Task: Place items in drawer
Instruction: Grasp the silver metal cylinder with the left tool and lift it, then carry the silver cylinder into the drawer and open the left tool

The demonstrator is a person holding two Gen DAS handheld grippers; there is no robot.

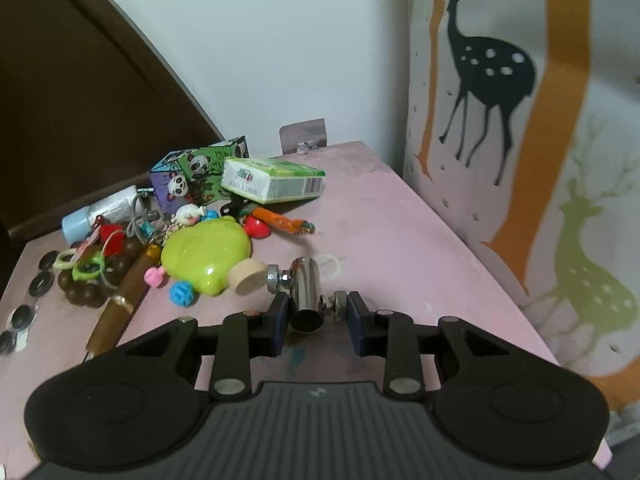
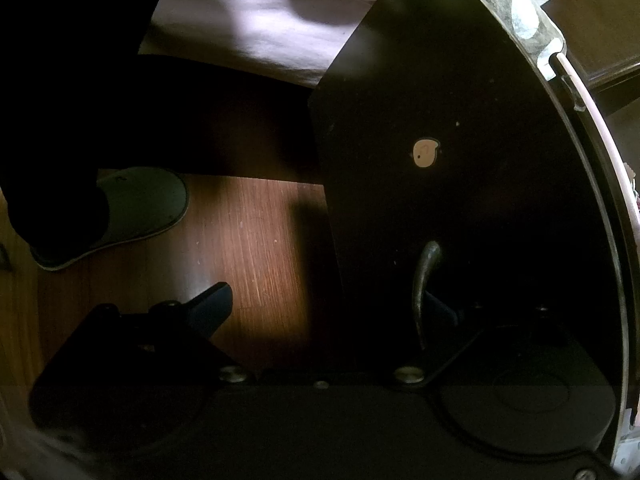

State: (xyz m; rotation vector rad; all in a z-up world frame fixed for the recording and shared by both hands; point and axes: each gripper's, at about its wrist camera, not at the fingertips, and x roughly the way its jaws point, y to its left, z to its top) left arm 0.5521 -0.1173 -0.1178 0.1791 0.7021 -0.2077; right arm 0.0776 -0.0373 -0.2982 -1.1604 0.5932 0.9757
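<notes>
In the left wrist view, my left gripper [image 1: 318, 320] is closed on a shiny metal tube connector [image 1: 306, 296] with knurled screws, held just above the pink tabletop [image 1: 384, 224]. A pile of small items lies to the left: a lime green case [image 1: 208, 252], a cork [image 1: 247, 277], a green tissue pack [image 1: 274, 180], a panda cube [image 1: 192, 176]. In the right wrist view, my right gripper [image 2: 324, 308] is open beside the dark drawer front [image 2: 440, 160]. Its curved metal handle [image 2: 424, 280] sits between the spread fingers, near the right finger.
A brown chair back [image 1: 80, 100] stands behind the pile and a deer-print curtain [image 1: 520, 120] hangs to the right. A brown pen [image 1: 120, 300], beads and rings lie at the left. Wooden floor [image 2: 248, 248] and a grey slipper [image 2: 140, 208] lie below the drawer.
</notes>
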